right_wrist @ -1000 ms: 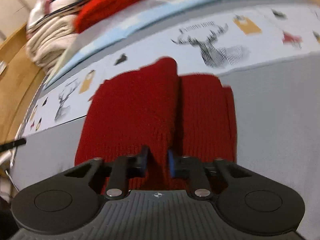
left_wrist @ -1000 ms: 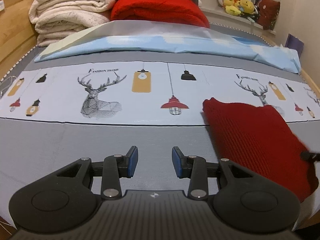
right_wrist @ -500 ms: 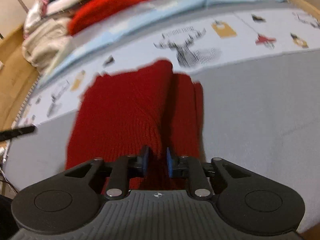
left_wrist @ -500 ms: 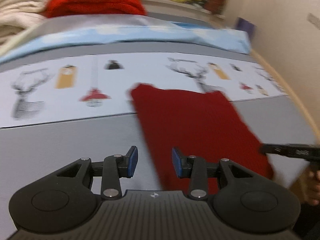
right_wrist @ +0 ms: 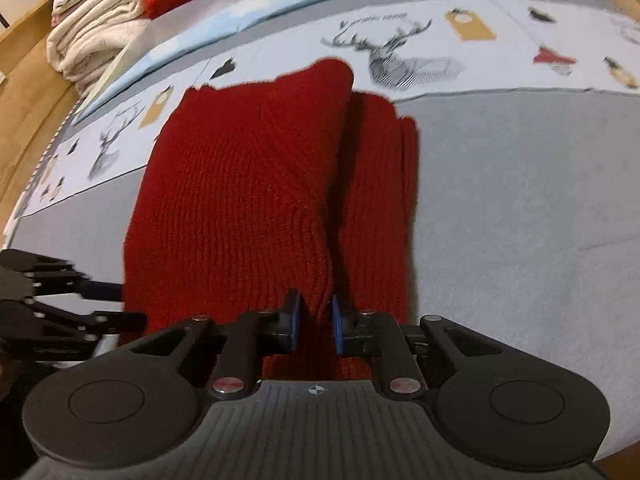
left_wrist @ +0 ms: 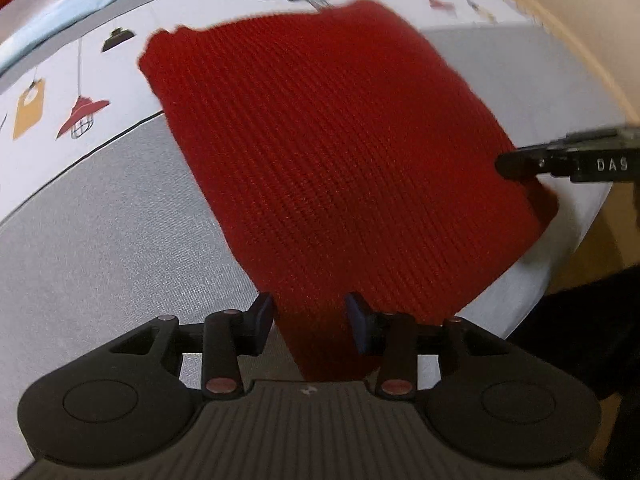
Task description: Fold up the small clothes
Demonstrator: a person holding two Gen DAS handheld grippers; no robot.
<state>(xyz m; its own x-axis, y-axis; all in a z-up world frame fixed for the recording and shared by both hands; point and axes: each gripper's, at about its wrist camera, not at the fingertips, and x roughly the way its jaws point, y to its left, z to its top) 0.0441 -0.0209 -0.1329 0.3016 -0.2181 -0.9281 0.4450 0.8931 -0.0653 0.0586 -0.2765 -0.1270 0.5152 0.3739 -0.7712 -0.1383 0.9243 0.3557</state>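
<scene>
With red knit (left_wrist: 344, 152) lying mid-frame on the bedsheet (left_wrist: 100, 248), looks like mid-fold. Right gripper (right_wrist: 314, 322) closing on a near-edge ridge; left gripper (left_wrist: 310, 322) half open, opening, straddling the bottom corner, gripping nothing. Next: probably pinch, then lift together.

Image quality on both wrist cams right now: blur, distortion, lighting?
Left wrist: heavy fisheye bowing of the bedsheet; deer print at top smeared, red knit garment fairly sharp. Right wrist: same bowing, far blanket stack soft, knit ribs crisp near the right gripper. Warm, even light.

Red knit garment (left_wrist: 340, 152), folded, flat on grey bedspread (left_wrist: 100, 240)
</scene>
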